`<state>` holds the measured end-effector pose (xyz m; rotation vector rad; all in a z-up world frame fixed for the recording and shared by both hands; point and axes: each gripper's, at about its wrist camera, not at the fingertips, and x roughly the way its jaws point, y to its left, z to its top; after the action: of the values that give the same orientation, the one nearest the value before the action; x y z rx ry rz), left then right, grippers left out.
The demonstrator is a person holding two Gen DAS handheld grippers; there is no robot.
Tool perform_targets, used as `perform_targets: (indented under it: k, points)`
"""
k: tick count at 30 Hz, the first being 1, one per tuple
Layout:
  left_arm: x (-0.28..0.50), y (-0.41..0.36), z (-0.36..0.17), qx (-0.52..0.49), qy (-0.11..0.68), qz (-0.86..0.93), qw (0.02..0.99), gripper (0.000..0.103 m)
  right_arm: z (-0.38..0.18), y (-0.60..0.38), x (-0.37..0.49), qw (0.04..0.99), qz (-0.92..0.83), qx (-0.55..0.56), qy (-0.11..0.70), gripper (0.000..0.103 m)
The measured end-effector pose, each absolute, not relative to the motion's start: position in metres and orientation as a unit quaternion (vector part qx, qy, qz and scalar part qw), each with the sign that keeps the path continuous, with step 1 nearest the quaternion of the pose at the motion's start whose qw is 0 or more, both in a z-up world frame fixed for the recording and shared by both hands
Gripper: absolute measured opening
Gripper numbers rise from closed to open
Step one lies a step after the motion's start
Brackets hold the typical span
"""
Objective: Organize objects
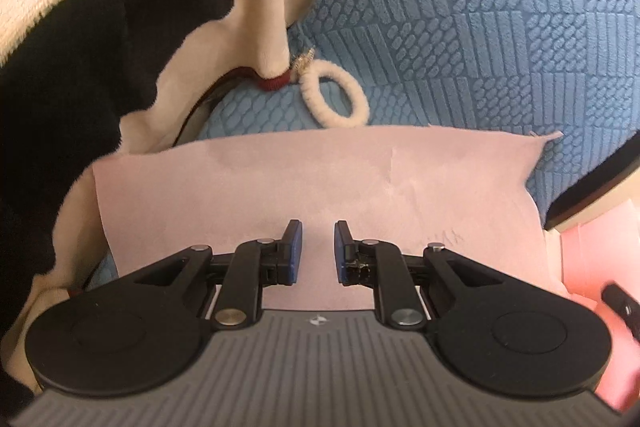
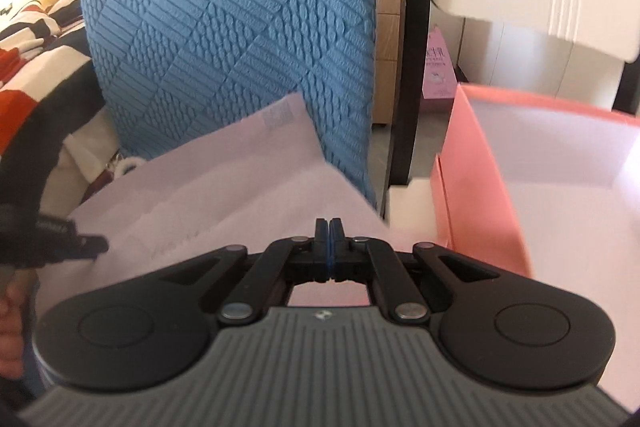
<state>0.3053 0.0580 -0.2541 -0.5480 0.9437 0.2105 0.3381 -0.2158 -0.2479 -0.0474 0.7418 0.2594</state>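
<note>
Left wrist view: left gripper (image 1: pixel 318 251) over pale pink sheet (image 1: pixel 320 183), jaws slightly apart, nothing pinched, perhaps steadying. White hair tie (image 1: pixel 335 98) beyond on blue cushion (image 1: pixel 460 27), beside striped blanket (image 1: pixel 120 7). Right wrist view: right gripper (image 2: pixel 329 231) jaws together, seemingly clamped on sheet's (image 2: pixel 224 179) near edge, likely for carrying toward open pink box (image 2: pixel 484 211) at right; contact blurred.

Unreadable printed code on pink sheet (image 2: pixel 224 179); no legible text.

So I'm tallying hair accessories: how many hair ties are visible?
2: a white fluffy hair tie on the blue cushion, a red hair tie beside it, half hidden under the blanket. More may be hidden.
</note>
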Motion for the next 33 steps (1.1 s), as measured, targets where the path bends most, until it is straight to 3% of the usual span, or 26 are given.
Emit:
perform_targets:
  k: [9,18,26,33]
  points:
    - [0.287,0.038,-0.245,-0.24,0.475,0.029,0.846,0.019,-0.286,-0.228,0.365,0.884,0.11,0.063,0.45,0.003]
    - [0.267,0.001,-0.234,-0.194,0.495,-0.087,0.843,0.019,-0.287,-0.226,0.367,0.881,0.113,0.087,0.451,0.003]
    - [0.264,-0.033,-0.222,-0.186,0.465,-0.201,0.842,0.019,-0.29,-0.233,0.367,0.871,0.107,0.128,0.463,0.003]
    - [0.252,-0.067,-0.222,-0.121,0.473,-0.251,0.836,0.038,-0.277,-0.239,0.357,0.875,0.105,0.139,0.451,0.006]
